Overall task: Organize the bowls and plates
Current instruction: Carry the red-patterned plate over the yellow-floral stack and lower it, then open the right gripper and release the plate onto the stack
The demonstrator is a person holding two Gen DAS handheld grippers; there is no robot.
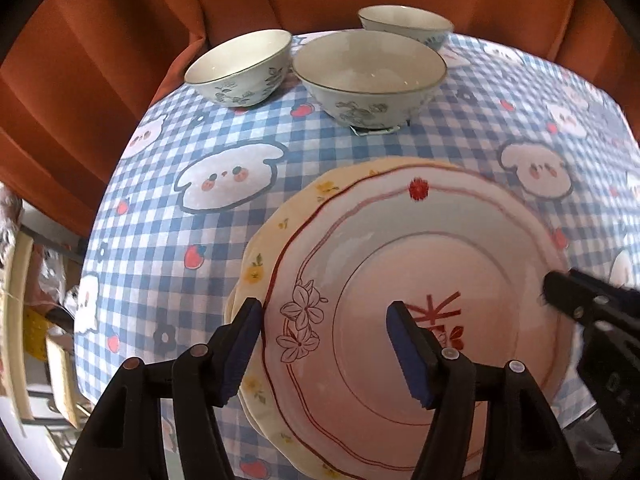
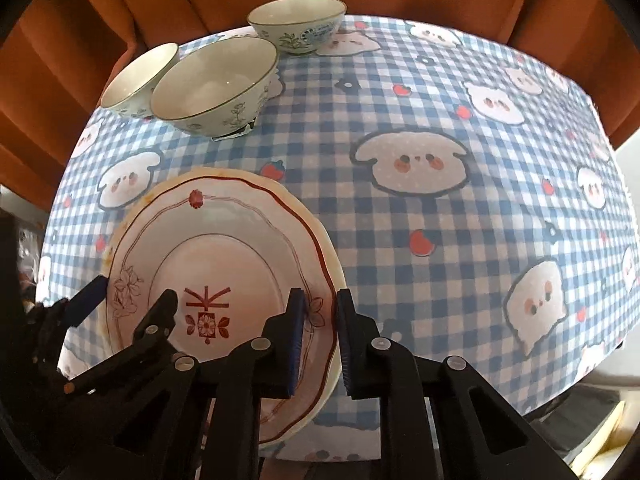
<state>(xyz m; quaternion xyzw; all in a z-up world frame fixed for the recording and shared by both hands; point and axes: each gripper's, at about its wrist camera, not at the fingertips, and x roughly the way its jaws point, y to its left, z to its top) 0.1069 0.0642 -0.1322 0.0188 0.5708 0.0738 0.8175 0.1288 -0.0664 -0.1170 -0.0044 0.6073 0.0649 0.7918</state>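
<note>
A white plate with red line drawings (image 1: pixel 400 264) (image 2: pixel 224 256) lies on top of a cream plate with yellow flowers (image 1: pixel 260 264) (image 2: pixel 332 264) at the table's near side. My left gripper (image 1: pixel 324 348) is open, its jaws straddling the top plate's left rim. It shows at the left of the right wrist view (image 2: pixel 132 300). My right gripper (image 2: pixel 320 340) straddles the plates' right edge with a narrow gap between its jaws; I cannot tell whether the pads touch. One right finger (image 1: pixel 560 292) shows in the left wrist view. Three floral bowls (image 1: pixel 368 80) (image 1: pixel 244 68) (image 1: pixel 404 24) stand at the far side.
The table has a blue checked cloth with cartoon animals (image 2: pixel 440 240). An orange curtain (image 1: pixel 120 40) hangs behind it. The bowls also show in the right wrist view (image 2: pixel 216 84) (image 2: pixel 140 76) (image 2: pixel 298 26). Clutter lies off the table's left edge (image 1: pixel 36 320).
</note>
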